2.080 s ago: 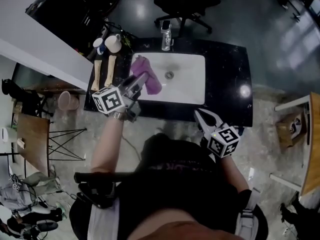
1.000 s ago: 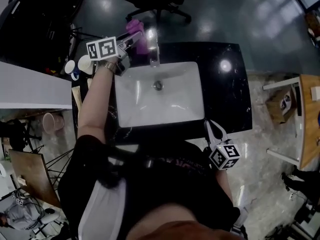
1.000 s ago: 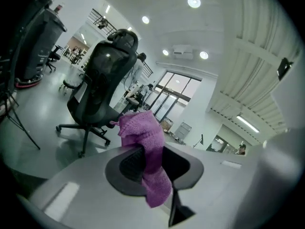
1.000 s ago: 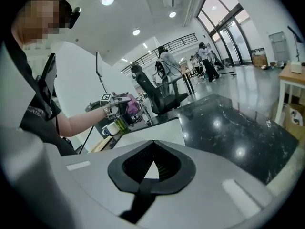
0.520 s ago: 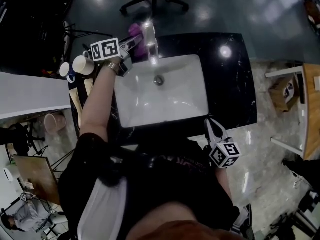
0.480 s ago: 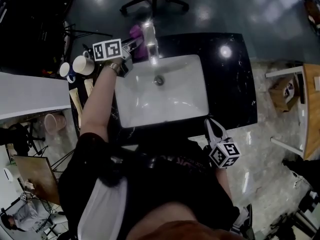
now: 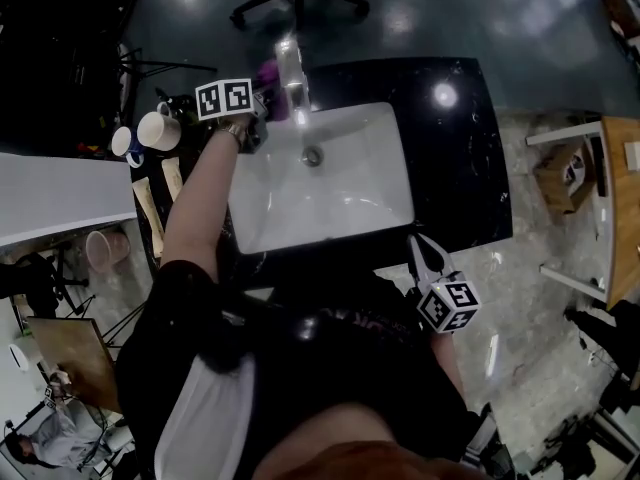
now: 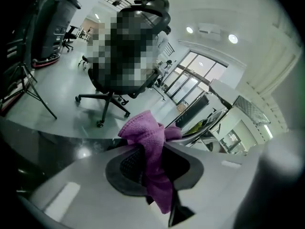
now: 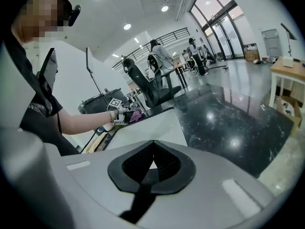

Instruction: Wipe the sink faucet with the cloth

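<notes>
So the big black countertop has the white sink set into it, basin empty, and the faucet stands at the far rim, mostly a bright streak of glare from up here. The left gripper is reached out to the faucet's left side, and its own view shows the jaws pinching the purple cloth, a fold bunched up above the pads and a tail hanging below. The right gripper is parked back at the near edge of the counter, well away from the faucet, jaws pressed together on nothing. My read: the cloth is picked up and brought right to the faucet, so the wiping is either just starting or under way, and I'd guess most of it is left, but nothing here tells me how much of the metal has been covered. From the head view only a sliver of cloth peeks out just beside the faucet, so I can't tell if it's touching. The left gripper view has no clear faucet, just a pale blur at the right edge.
</notes>
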